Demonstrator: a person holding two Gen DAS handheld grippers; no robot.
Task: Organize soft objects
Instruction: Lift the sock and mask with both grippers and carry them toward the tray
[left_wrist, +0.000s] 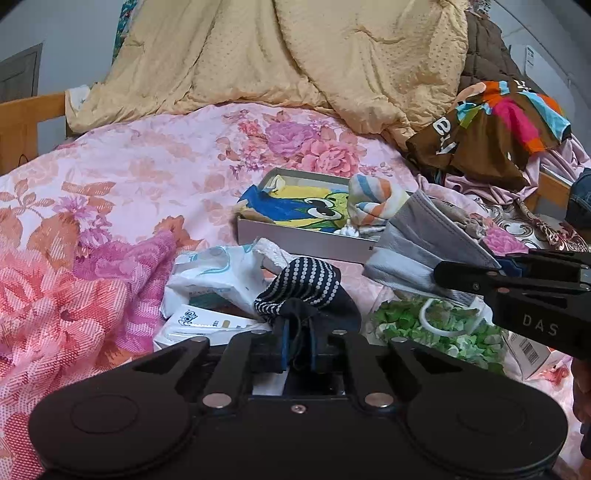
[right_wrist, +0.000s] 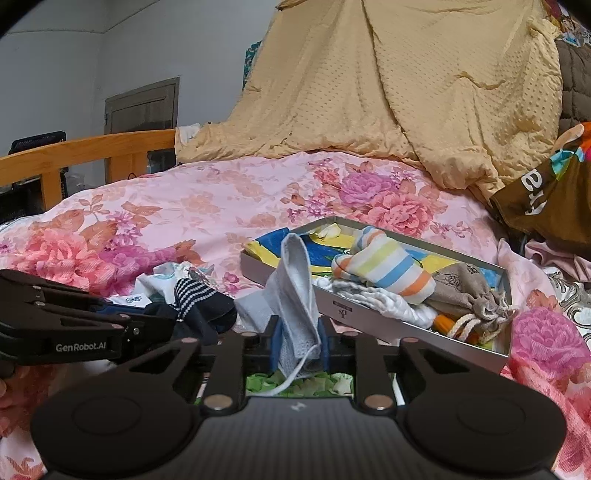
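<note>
— Where is the dark sock (left_wrist: 299, 291) with the white dotted stripes?

— It is bunched up on the floral bedsheet, its dark end pinched between the left gripper's pads.

— And the grey face mask (right_wrist: 295, 295)?

— It stands folded and upright, clamped by the right gripper, its white ear loop hanging down.

— What lies in the shallow box (right_wrist: 369, 317)?

— A cartoon cloth, a pastel striped sock (right_wrist: 384, 269), a white cloth and a beige drawstring pouch (right_wrist: 465, 291).
</note>
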